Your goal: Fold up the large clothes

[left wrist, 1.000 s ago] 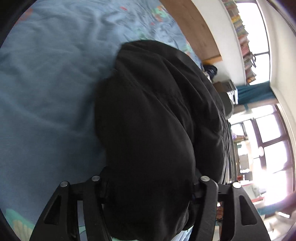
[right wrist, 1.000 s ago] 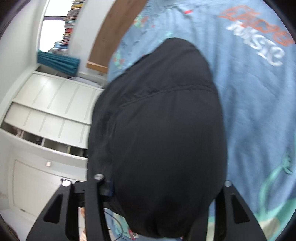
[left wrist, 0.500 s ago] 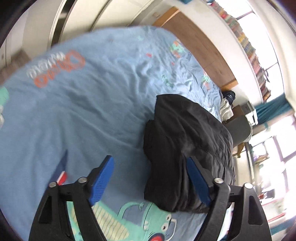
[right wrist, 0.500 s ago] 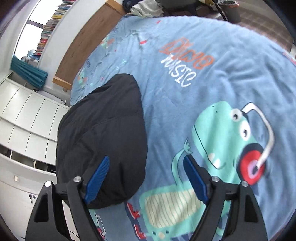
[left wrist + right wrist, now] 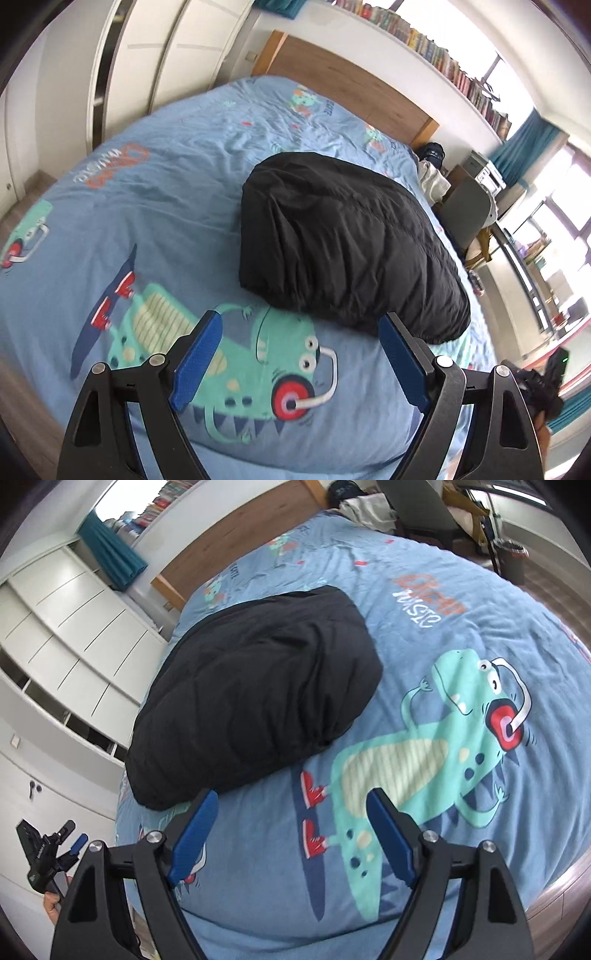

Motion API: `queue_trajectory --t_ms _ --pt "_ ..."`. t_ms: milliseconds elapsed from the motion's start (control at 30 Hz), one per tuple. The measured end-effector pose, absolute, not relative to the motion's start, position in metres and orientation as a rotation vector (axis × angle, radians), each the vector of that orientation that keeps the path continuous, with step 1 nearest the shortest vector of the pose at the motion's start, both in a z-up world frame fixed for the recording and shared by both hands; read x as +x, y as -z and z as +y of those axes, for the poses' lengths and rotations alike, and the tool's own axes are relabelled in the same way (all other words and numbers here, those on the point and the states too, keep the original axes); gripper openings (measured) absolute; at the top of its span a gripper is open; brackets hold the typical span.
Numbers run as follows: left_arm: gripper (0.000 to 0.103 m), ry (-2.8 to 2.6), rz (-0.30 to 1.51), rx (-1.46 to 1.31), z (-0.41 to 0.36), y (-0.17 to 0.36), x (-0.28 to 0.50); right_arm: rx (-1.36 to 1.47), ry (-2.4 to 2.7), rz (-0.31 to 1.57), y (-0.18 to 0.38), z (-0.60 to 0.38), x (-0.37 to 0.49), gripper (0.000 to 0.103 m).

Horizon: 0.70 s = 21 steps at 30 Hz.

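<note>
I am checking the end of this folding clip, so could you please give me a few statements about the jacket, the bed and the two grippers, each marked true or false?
1. The black jacket lies in a folded bundle on the bed cover. True.
2. The left gripper is clamped on the jacket. False: its jaws are opening, with only bed cover between them.
3. The right gripper holds nothing. True.
4. The bed cover is plain white. False: it is blue, printed with cartoon dinosaurs wearing headphones.
5. The jacket hangs on the chair. False: it lies on the bed; the chair stands beside the bed.
</note>
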<state>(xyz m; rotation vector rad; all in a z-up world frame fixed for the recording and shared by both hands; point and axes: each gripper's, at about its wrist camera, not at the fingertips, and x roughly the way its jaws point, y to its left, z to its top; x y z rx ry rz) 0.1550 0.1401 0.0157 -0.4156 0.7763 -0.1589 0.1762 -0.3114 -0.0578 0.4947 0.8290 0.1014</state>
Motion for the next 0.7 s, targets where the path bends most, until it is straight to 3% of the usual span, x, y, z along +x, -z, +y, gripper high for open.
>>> queue_trajectory --t_ms 267,400,500,700 --pt "0.087 0.03 0.668 -0.223 0.097 -0.039 0.091 0.309 -0.01 0.755 0.04 -0.249 0.107 0.082" --pt "0.098 -0.017 0.637 -0.155 0.083 -0.047 0.067 0.235 0.043 0.713 0.028 -0.224 0.078 0.082" --pt "0.102 -0.051 0.609 -0.083 0.07 -0.054 0.053 0.197 0.056 0.682 0.016 -0.21 0.057 0.093" --pt "0.103 -0.059 0.556 -0.018 0.052 -0.065 0.037 0.171 0.097 0.616 -0.001 -0.197 0.025 0.096"
